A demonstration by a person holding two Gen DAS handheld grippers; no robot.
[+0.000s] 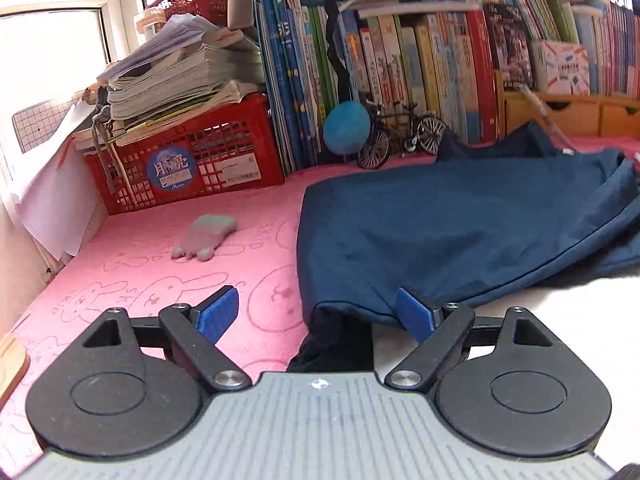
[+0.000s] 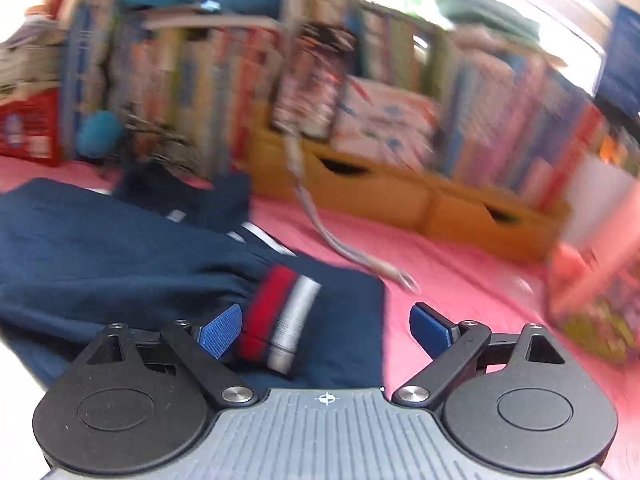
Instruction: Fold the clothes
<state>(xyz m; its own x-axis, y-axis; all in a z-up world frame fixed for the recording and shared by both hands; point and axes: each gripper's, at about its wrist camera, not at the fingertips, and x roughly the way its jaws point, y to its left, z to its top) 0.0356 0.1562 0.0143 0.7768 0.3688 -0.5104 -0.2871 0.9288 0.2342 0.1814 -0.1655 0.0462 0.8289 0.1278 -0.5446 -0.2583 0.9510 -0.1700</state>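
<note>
A navy blue garment (image 1: 460, 236) lies on the pink rabbit-print cloth (image 1: 160, 280). My left gripper (image 1: 316, 316) is open, its blue pads either side of the garment's near left corner, which hangs over the front edge. In the blurred right wrist view the same garment (image 2: 100, 248) lies at the left, with a sleeve cuff striped red, white and navy (image 2: 280, 316) lying on it. My right gripper (image 2: 326, 330) is open, with the cuff between its fingers, close to the left pad (image 2: 222, 332).
A red crate (image 1: 192, 160) with stacked papers stands at the back left. Books (image 1: 400, 68) line the back, with a model bicycle (image 1: 400, 132) and blue ball (image 1: 346, 126) before them. A small grey toy (image 1: 206, 236) lies on the cloth. Wooden drawers (image 2: 400, 196) and a loose cord (image 2: 348, 252) are on the right.
</note>
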